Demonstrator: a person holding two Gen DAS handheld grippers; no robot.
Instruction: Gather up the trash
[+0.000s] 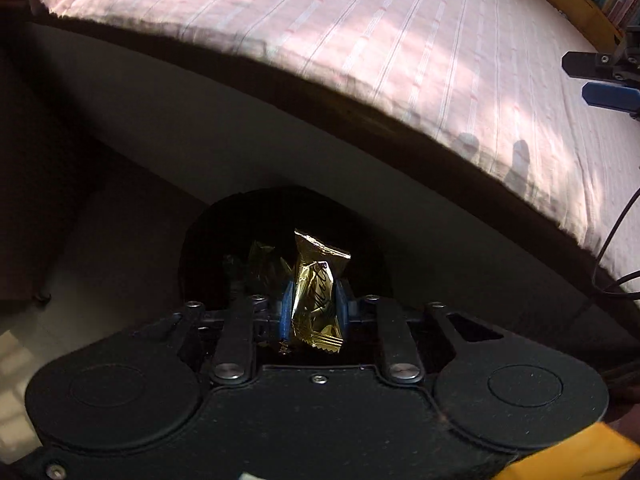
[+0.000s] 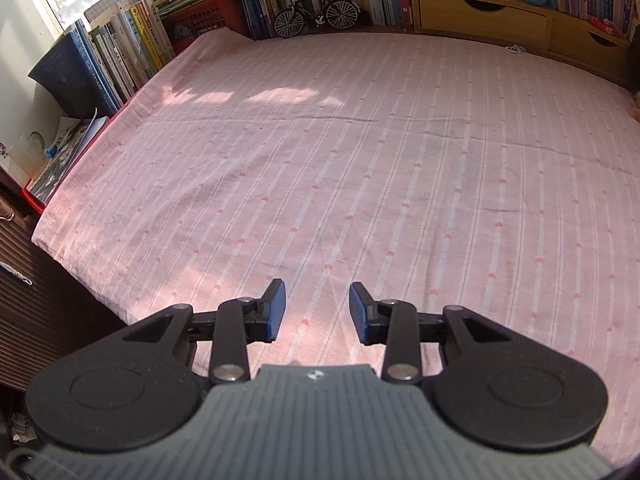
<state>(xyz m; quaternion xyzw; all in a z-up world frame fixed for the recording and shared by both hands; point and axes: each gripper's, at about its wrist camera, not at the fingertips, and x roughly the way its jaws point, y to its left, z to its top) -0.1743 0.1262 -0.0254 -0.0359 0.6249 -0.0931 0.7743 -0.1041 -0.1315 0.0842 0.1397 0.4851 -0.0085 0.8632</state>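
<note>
The left tool (image 1: 314,300) pointed steeply down over a dark round bin (image 1: 224,240) that stood on the floor beside the bed (image 1: 360,40). Its blue pads stood close together on either side of a gold foil wrapper (image 1: 318,292) and looked to be gripping it by its middle, so the crinkled ends stuck out above and below. Holding it right above the bin's mouth made sense: once let go, the wrapper would likely fall straight in. Another bit of gold foil (image 1: 262,264) lay in the dark inside the bin, so some trash seemed collected already.

The right tool (image 2: 317,312) hung over the pink striped bedsheet (image 2: 360,160) with its pads moderately apart and nothing between them. No trash showed on the sheet near it; a small white scrap (image 2: 513,49) lay far off by the bookshelf (image 2: 480,12), too small to identify.
</note>
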